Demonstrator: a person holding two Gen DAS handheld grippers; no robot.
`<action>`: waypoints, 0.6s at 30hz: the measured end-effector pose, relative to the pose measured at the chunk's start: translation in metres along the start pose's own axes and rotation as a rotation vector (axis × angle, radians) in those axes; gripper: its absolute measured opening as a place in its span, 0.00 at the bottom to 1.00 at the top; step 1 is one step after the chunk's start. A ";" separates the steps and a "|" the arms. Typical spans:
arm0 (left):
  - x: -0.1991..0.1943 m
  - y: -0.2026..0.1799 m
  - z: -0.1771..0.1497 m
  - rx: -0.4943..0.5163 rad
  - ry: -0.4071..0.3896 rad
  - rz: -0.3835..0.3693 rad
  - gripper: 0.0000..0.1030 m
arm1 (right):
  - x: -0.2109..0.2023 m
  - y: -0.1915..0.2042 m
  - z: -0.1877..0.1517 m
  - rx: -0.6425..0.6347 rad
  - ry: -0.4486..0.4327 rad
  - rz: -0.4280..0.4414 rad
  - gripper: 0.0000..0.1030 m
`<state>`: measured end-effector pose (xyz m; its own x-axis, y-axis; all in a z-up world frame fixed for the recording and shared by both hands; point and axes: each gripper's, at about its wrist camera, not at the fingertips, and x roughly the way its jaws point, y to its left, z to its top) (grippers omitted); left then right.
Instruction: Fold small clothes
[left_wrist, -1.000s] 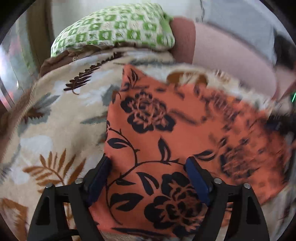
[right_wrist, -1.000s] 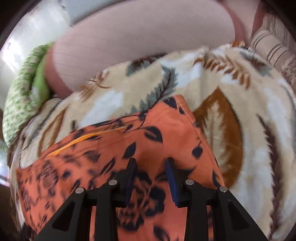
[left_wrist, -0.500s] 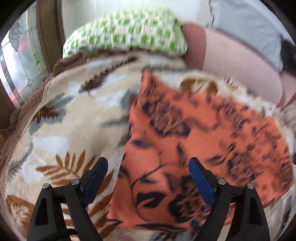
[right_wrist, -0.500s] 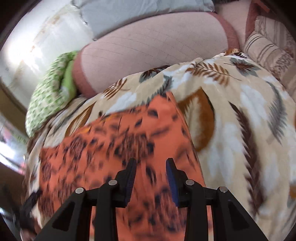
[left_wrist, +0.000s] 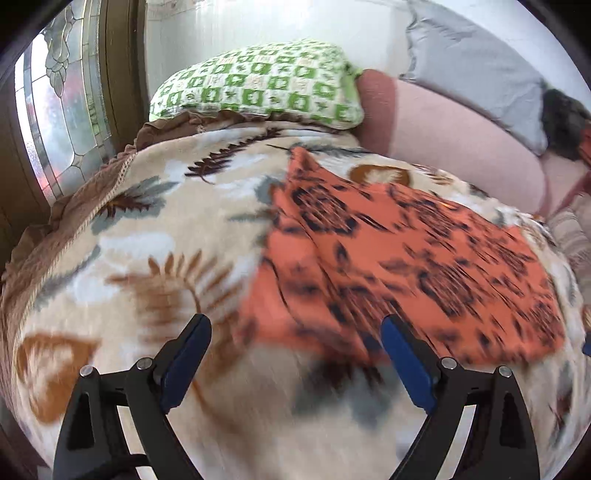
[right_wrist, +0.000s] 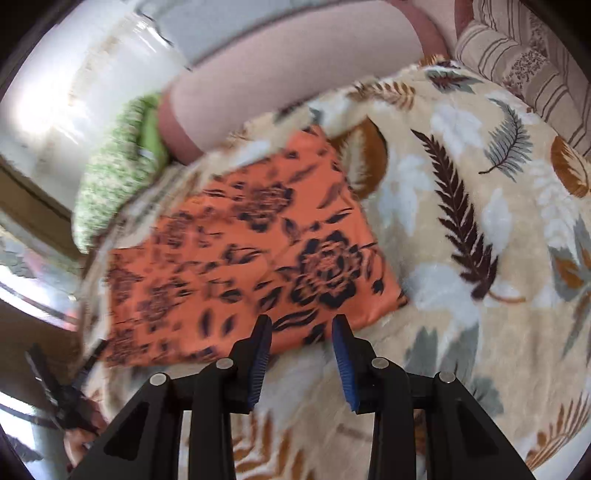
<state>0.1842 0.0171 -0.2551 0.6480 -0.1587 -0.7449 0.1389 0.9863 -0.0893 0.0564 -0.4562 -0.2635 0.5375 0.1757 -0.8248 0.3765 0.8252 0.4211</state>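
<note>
An orange cloth with black flowers (left_wrist: 406, 251) lies folded flat on the leaf-patterned blanket (left_wrist: 147, 229). My left gripper (left_wrist: 295, 323) hovers over the blanket at the cloth's near left corner. Its jaws are wide and still opening, with nothing held between them. In the right wrist view the same cloth (right_wrist: 240, 254) lies ahead and to the left. My right gripper (right_wrist: 302, 322) hangs above the cloth's near edge. Its jaws are opening and grip nothing. Both views are blurred by motion.
The blanket (right_wrist: 461, 184) covers the whole bed. A green checked pillow (left_wrist: 258, 88), a pink bolster (left_wrist: 461, 136) and a grey pillow (left_wrist: 469, 62) line the far side. A window (left_wrist: 55, 122) is at the left, and a striped cushion (right_wrist: 517, 55) at the far right.
Both grippers have drawn back and up from the cloth, so it now lies farther ahead. The left jaws no longer straddle it. The right jaws have spread wider.
</note>
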 end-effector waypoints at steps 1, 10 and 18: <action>-0.008 -0.006 -0.010 0.002 0.005 -0.021 0.91 | -0.006 0.001 -0.006 0.006 -0.007 0.026 0.57; -0.075 -0.042 -0.070 0.149 0.004 -0.079 0.91 | -0.031 0.017 -0.089 -0.015 -0.026 0.222 0.62; -0.141 -0.059 -0.048 0.228 -0.131 0.010 0.91 | -0.082 0.006 -0.088 -0.020 -0.148 0.227 0.62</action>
<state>0.0487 -0.0167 -0.1759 0.7396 -0.1686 -0.6516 0.2880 0.9543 0.0800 -0.0519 -0.4186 -0.2263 0.7112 0.2786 -0.6454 0.2194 0.7843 0.5802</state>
